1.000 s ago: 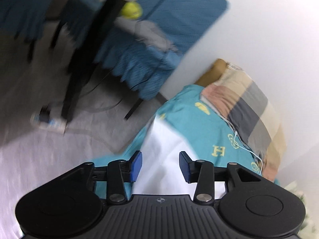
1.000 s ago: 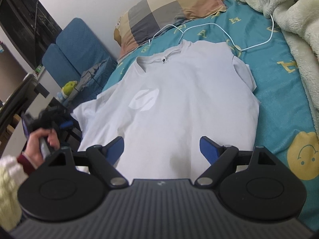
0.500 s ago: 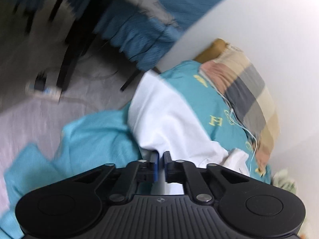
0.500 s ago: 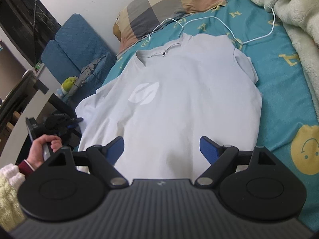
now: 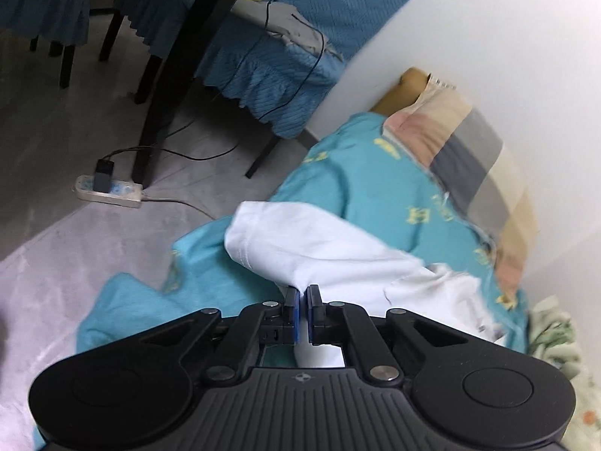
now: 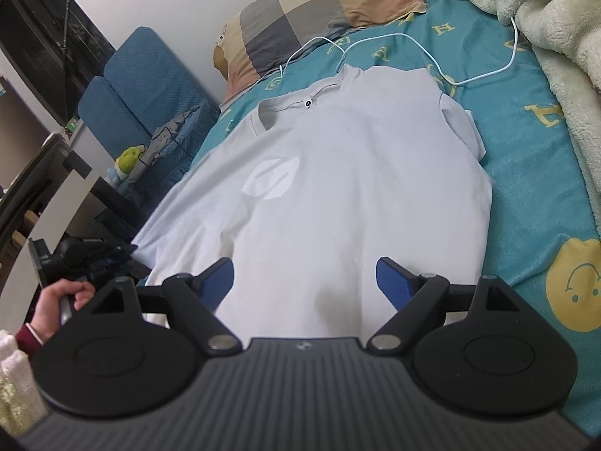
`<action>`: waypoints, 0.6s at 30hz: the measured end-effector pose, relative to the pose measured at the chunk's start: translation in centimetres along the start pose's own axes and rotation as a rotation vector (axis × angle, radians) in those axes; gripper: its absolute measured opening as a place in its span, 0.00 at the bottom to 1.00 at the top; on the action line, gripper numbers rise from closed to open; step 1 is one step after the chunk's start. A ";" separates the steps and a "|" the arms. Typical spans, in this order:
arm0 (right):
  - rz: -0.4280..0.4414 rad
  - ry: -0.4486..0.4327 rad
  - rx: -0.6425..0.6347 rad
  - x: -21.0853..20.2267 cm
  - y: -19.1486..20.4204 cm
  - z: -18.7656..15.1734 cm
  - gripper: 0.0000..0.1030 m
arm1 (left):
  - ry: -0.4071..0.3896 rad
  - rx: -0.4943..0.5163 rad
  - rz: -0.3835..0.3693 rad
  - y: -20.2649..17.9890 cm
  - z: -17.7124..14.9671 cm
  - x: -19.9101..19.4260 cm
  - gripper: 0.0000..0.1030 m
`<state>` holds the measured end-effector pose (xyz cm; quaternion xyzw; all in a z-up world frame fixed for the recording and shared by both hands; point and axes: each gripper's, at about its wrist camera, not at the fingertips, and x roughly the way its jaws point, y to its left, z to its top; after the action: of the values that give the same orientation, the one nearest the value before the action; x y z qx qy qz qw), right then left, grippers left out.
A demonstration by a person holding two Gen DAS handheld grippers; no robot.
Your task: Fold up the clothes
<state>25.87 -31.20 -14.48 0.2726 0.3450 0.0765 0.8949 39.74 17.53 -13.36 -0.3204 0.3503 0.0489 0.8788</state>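
Sleeve of T-shirt clamped in left gripper; right gripper agape above hem.

My right gripper hangs over the lower body of the white T-shirt, blue pads spread wide, nothing between them. Shirt lies flat, front up, on the teal bedsheet, collar toward the checked pillow. White cable loops just past the collar. At frame left, my left hand grips the left gripper at the sleeve edge; contact unclear.
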 end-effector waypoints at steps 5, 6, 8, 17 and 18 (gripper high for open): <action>-0.015 -0.043 -0.013 -0.8 -0.2 0.6 0.82 | -0.012 0.146 -0.009 -2.0 -1.6 -3.8 0.30; -0.016 -0.055 -0.008 -1.1 -0.3 0.8 0.82 | -0.014 0.175 -0.011 -2.4 -1.9 -4.5 0.31; -0.017 -0.079 0.002 -1.7 -0.6 1.3 0.82 | -0.019 0.234 -0.015 -3.2 -2.6 -6.0 0.35; -0.084 -0.215 0.044 -4.6 -4.1 4.5 0.75 | -0.009 0.374 -0.134 -9.7 -13.6 -13.1 0.39; -0.095 -0.225 0.047 -4.7 -4.6 4.8 0.71 | 0.009 0.378 -0.146 -10.4 -14.7 -13.1 0.39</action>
<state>25.27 -38.69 -11.34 0.2837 0.2564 -0.0052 0.9240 24.56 2.34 -7.53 -0.1746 0.3332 -0.0829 0.9228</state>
